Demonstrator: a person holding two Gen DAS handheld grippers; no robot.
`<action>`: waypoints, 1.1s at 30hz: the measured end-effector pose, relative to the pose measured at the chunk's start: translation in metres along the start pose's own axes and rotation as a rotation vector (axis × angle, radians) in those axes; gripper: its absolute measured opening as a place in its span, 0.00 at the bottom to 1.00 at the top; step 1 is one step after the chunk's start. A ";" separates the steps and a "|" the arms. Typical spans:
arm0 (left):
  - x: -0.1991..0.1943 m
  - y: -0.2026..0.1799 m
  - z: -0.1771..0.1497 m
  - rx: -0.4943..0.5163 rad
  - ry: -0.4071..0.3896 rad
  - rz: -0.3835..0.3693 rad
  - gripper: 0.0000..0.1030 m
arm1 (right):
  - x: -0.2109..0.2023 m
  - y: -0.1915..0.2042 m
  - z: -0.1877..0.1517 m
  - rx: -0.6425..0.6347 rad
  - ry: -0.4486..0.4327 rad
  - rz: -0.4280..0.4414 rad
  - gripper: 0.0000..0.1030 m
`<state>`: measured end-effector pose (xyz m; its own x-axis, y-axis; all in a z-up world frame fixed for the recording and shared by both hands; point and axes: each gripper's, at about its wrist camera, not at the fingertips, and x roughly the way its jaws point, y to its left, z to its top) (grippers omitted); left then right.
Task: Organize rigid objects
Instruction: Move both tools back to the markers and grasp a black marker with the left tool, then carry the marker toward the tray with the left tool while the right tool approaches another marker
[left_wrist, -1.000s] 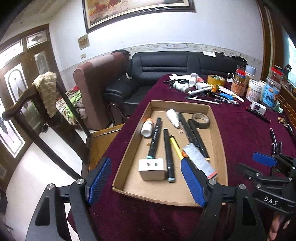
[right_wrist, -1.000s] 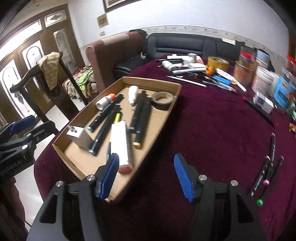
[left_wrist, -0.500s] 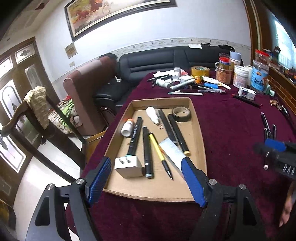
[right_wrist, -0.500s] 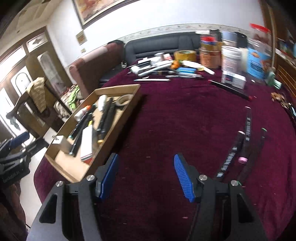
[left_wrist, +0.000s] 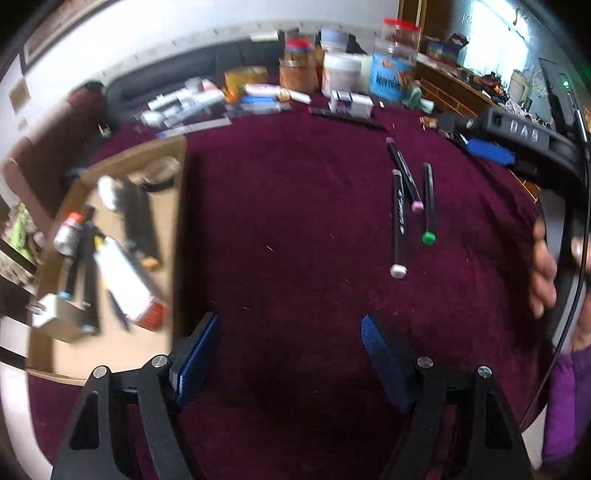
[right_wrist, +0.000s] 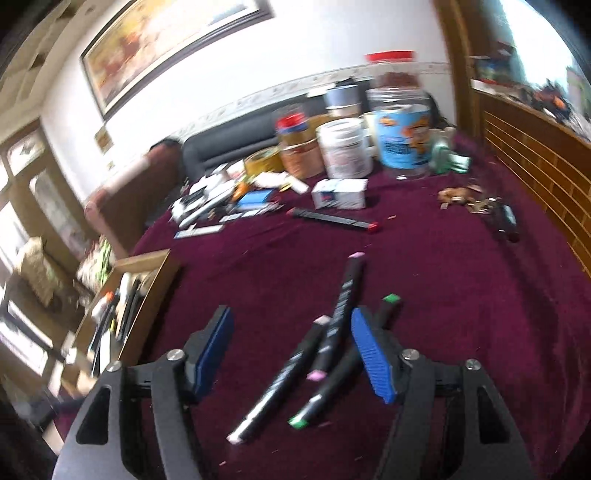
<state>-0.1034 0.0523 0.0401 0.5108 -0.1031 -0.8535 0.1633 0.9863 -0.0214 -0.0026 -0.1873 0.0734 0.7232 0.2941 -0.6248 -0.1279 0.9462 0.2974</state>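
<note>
Three black markers lie together on the maroon tablecloth (left_wrist: 295, 206): one with pale pink caps (right_wrist: 280, 384), one with pink caps (right_wrist: 341, 310), one with green caps (right_wrist: 334, 387). They also show in the left wrist view (left_wrist: 399, 218). My right gripper (right_wrist: 291, 350) is open and hovers just over them, empty. My left gripper (left_wrist: 288, 354) is open and empty over bare cloth, right of the cardboard tray (left_wrist: 177, 206). The tray holds markers, a white tube, a glue bottle and a white adapter. The right gripper shows at the far right of the left wrist view (left_wrist: 517, 136).
Jars and tubs (right_wrist: 402, 144), tape rolls (right_wrist: 264, 158), a small box (right_wrist: 340, 194), a red-tipped marker (right_wrist: 334, 218) and loose pens crowd the far side of the table. A wooden ledge (right_wrist: 535, 147) runs along the right. Sofa and armchair stand behind.
Both grippers swung right, away from the tray. The right gripper moved forward over the three markers. The left gripper now faces bare cloth with the tray at its left.
</note>
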 end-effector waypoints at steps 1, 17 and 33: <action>0.005 -0.002 0.002 -0.005 0.013 -0.007 0.79 | 0.001 -0.011 0.002 0.021 -0.007 -0.015 0.67; 0.067 -0.083 0.057 0.169 -0.034 -0.064 0.77 | 0.028 -0.094 -0.010 0.254 0.040 0.071 0.67; 0.080 -0.082 0.074 0.138 -0.039 -0.121 0.14 | 0.049 -0.092 -0.017 0.232 0.123 0.027 0.67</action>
<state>-0.0133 -0.0469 0.0119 0.5124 -0.2280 -0.8279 0.3388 0.9396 -0.0490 0.0327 -0.2572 0.0030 0.6320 0.3467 -0.6931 0.0233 0.8854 0.4642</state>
